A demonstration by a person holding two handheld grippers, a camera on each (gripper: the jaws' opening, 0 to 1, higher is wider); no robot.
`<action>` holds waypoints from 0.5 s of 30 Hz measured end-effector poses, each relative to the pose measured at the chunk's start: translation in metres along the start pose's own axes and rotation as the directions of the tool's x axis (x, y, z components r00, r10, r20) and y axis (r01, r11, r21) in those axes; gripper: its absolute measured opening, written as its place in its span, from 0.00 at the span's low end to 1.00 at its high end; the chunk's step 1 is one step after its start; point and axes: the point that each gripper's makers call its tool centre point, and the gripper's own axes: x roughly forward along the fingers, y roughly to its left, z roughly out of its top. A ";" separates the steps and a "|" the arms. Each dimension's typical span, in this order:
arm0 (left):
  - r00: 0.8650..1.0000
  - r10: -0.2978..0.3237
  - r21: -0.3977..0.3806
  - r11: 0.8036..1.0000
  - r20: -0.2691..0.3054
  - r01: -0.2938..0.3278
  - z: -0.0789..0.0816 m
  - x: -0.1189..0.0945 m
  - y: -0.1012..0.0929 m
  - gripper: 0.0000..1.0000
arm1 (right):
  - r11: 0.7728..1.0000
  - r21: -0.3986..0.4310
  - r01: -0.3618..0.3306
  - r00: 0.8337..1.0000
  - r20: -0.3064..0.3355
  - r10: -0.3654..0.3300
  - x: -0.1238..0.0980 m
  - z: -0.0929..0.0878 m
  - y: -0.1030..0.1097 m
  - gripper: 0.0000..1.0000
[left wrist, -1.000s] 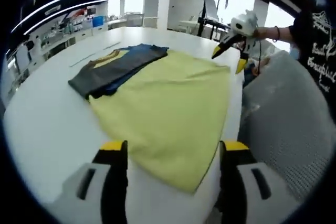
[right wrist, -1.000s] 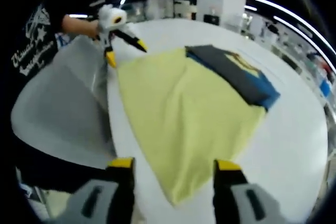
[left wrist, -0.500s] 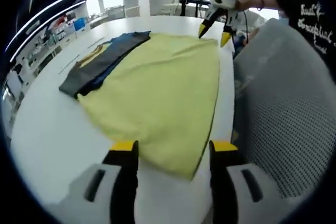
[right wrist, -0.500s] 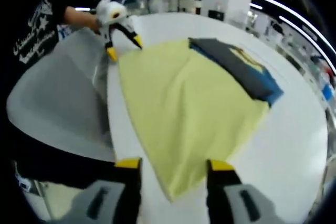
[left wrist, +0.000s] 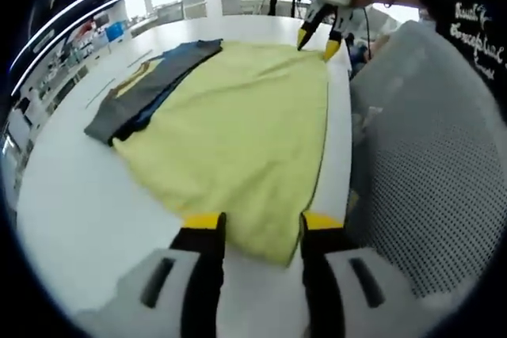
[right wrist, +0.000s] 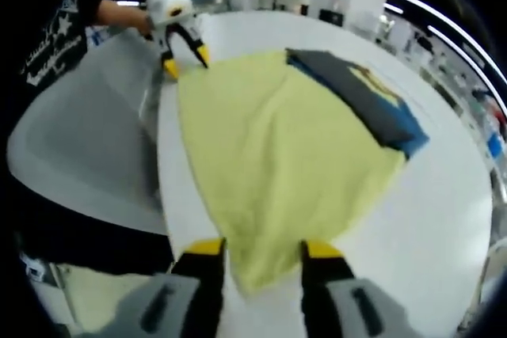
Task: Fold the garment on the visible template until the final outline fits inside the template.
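Left gripper view: yellow garment (left wrist: 238,124) lies spread flat on the white table (left wrist: 71,195), one side running along the table edge next to a grey mesh chair back (left wrist: 428,164). A folded stack of dark grey and blue clothes (left wrist: 142,89) sits on the table at the garment's far side, touching or overlapping its edge. No template outline that I can make out. No containers in sight.

Left gripper (left wrist: 257,231): jaws apart, yellow tips straddling the near corner of the garment, cloth between them but not pinched.

Right gripper (left wrist: 317,37) shows at the top of this view, jaws spread, tips down at the far corner of the garment; cannot tell if they touch the cloth.

Right gripper view: right gripper (right wrist: 257,255) has its jaws parted either side of the garment's (right wrist: 269,148) near corner, nothing clamped. Left gripper (right wrist: 184,57) is at the far corner by the chair (right wrist: 79,156), jaws spread. Stack (right wrist: 360,100) sits on the right, table (right wrist: 428,227) beyond
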 end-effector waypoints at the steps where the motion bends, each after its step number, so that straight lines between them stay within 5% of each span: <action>1: 1.000 -0.001 0.000 1.000 -0.002 0.001 0.000 0.000 0.001 0.32 | 1.000 0.003 -0.003 1.000 0.001 0.003 0.000 0.000 -0.001 0.29; 15: 0.999 0.025 -0.004 1.000 -0.021 -0.025 0.000 0.001 0.014 0.06 | 0.999 0.041 0.014 0.999 0.028 -0.015 0.003 0.005 -0.013 0.02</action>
